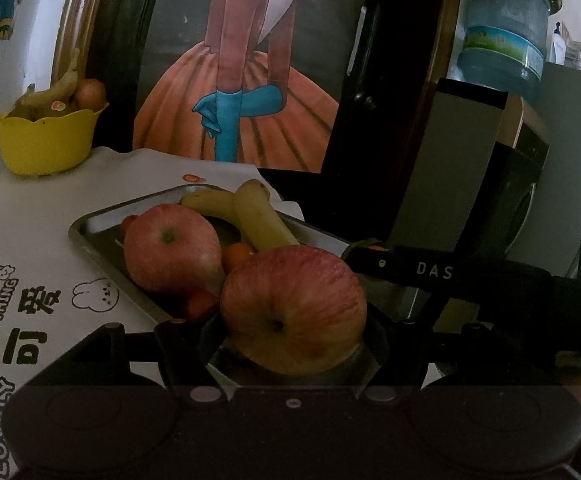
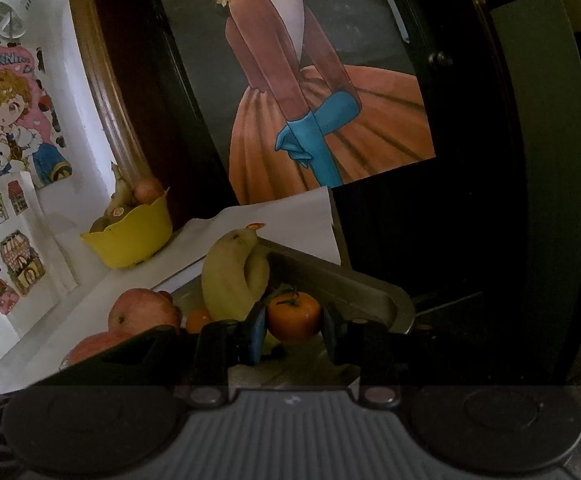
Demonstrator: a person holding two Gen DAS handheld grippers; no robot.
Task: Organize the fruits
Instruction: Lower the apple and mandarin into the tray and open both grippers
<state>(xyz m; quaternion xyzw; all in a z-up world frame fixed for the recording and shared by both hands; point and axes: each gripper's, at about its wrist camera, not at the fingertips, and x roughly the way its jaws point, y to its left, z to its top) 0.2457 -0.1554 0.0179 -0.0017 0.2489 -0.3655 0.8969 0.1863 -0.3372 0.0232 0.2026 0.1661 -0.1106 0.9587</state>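
Apple (image 1: 293, 312) clamped in left hand-held gripper (image 1: 293, 336), tangerine (image 2: 293, 316) in right hand-held gripper (image 2: 293, 334), both angled slightly downward.

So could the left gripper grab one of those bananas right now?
Probably not: its fingers are already full with an apple, which also sits between them and the bananas on the tray.

Tray: you had a grey brushed-metal rectangular tray (image 1: 90, 226), dull sheen along its rim.
Held apple: the red-streaked round apple (image 1: 294, 312) looked smooth and waxy.
Tangerine: the small orange tangerine (image 2: 293, 316) showed glossy, faintly dimpled peel.
Bananas: the yellow curved bananas (image 1: 260, 220) were matt-skinned.
Bowl: the yellow scallop-rimmed plastic bowl (image 1: 42, 144) looked smooth, satin.
Cover: the white printed table cover (image 1: 30, 216) lay matt; cloth or paper, you couldn't tell.
Pads: your right gripper's blue finger pads (image 2: 257, 334) looked rubbery, matt.
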